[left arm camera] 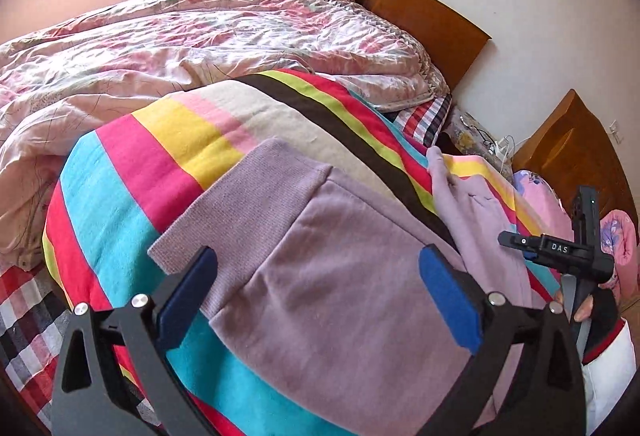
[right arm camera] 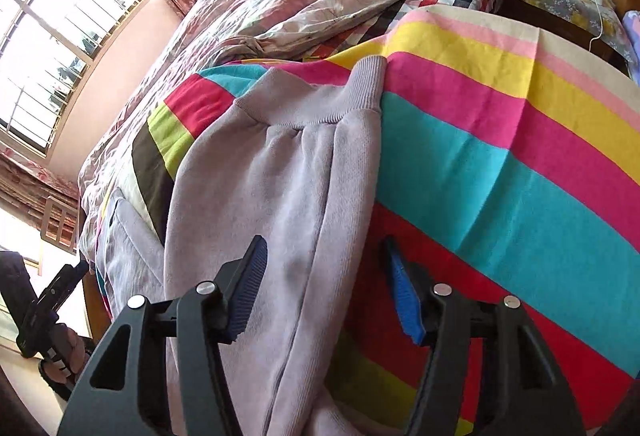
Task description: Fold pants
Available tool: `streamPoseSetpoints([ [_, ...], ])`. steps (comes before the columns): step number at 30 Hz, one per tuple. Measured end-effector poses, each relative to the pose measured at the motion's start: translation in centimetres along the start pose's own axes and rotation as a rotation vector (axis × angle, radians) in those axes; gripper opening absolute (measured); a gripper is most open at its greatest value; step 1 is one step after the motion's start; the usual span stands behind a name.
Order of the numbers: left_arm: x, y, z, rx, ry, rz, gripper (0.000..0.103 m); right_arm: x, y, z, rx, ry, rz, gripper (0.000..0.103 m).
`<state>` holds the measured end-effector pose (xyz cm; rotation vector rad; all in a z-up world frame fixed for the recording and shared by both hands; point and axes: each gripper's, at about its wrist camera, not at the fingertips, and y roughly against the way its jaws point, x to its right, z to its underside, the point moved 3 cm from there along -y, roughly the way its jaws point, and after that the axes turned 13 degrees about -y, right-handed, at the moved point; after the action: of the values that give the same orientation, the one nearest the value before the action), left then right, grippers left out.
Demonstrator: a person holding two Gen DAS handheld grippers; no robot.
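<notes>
Left gripper [left arm camera: 318, 300]: jaws spread wide, blue pads [left arm camera: 450, 300] well apart, nothing clamped between them. Right gripper [right arm camera: 326, 290]: also spread, pads [right arm camera: 248, 288] apart, nothing pinched. Each unit shows at the edge of the other's view, held in a gloved hand [left arm camera: 592, 310].

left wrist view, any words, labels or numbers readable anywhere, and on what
"DAS": white letters on the black body of the right gripper, seen at the right edge above the pants.
No other text shows in either view; the striped blanket and the floral quilt carry patterns only.
</notes>
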<state>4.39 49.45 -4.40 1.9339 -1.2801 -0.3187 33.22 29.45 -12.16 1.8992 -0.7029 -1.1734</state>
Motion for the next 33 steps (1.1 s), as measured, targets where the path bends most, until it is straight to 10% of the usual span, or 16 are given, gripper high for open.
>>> streamPoseSetpoints([
  [2, 0.0, 0.3, 0.1, 0.004, 0.007, 0.021, 0.101, -1.6, 0.0, 0.3, 0.003, 0.013, -0.003, 0.014],
  [10, -4.2, 2.9, 2.7, 0.048, 0.174, 0.023, 0.101, -19.2, 3.3, 10.0, 0.075, 0.496, -0.148, 0.014],
  [13, -5.8, 4.0, 4.6, 0.038, 0.211, -0.005, 0.101, -22.8, 0.7, 15.0, -0.045, 0.641, -0.146, 0.039],
  [15, -6.8, 4.6, 5.7, 0.031, 0.230, -0.018, 0.101, -23.1, -0.4, 17.1, -0.089, 0.696, -0.156, 0.081],
  [21, -6.4, 5.0, 6.7, 0.025, 0.211, 0.015, 0.101, -17.8, 4.2, 17.7, -0.044, 0.591, -0.282, 0.079],
  [26, 1.6, 4.2, 3.9, 0.043, -0.079, 0.037, 0.101, -11.1, 8.2, 18.0, 0.065, 0.483, -0.196, 0.079],
  [33, 15.1, 1.9, 4.0, 0.024, -0.947, -0.353, 0.100, -4.1, 8.8, 19.6, 0.071, 0.308, -0.136, 0.079],
])
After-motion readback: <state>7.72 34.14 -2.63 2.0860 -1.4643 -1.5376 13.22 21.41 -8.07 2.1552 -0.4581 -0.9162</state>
